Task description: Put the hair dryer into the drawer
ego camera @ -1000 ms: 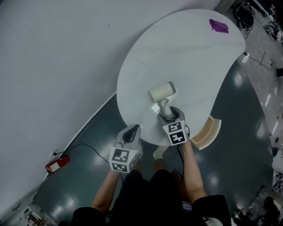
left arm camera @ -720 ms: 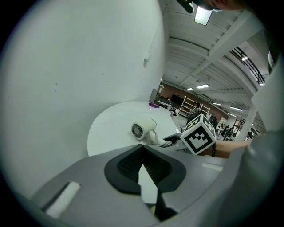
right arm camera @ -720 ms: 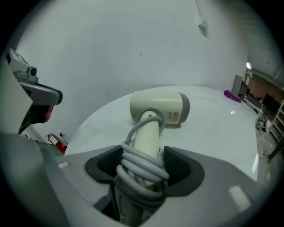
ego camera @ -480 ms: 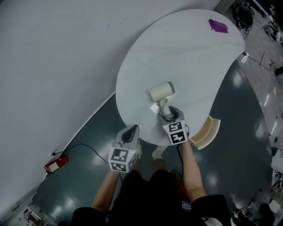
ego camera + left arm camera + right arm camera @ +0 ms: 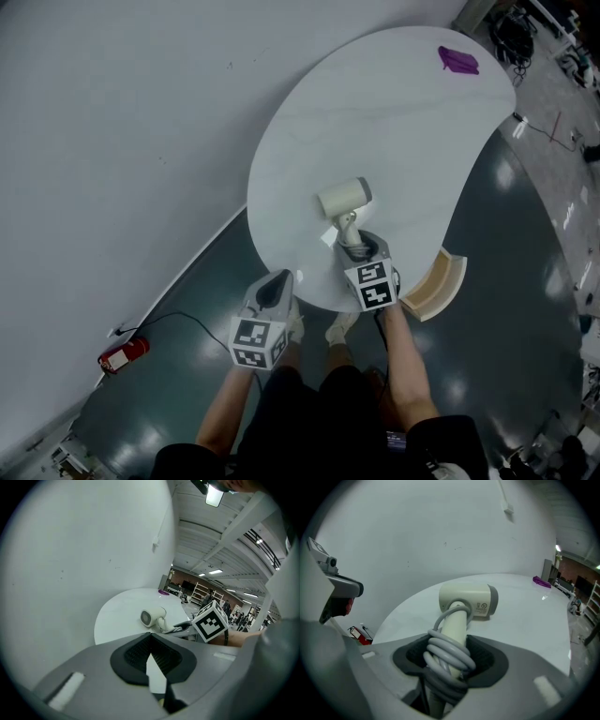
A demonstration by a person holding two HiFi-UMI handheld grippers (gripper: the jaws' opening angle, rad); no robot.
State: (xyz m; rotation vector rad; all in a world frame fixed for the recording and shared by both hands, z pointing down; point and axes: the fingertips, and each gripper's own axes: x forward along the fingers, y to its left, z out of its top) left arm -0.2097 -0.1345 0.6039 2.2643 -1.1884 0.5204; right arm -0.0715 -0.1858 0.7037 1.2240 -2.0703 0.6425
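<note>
A cream hair dryer (image 5: 344, 198) lies on the white table (image 5: 394, 112), its handle wrapped in grey cord (image 5: 449, 654) and pointing towards me. My right gripper (image 5: 357, 246) reaches over the table's near edge. Its jaws are closing with the wrapped handle between them, and I see no firm pinch. In the right gripper view the dryer's barrel (image 5: 469, 600) lies just beyond the jaws. My left gripper (image 5: 274, 286) hangs shut and empty off the table's near edge, left of the right one. From the left gripper view, the dryer (image 5: 152, 617) lies ahead.
A curved pale wooden drawer (image 5: 436, 281) juts out from under the table's edge, right of my right hand. A purple object (image 5: 458, 60) lies at the table's far end. On the dark floor to the left are a red device (image 5: 123, 354) and its cable. A grey wall runs along the left.
Both grippers and the hair dryer stay where they were. Only the head view has shifted slightly.
</note>
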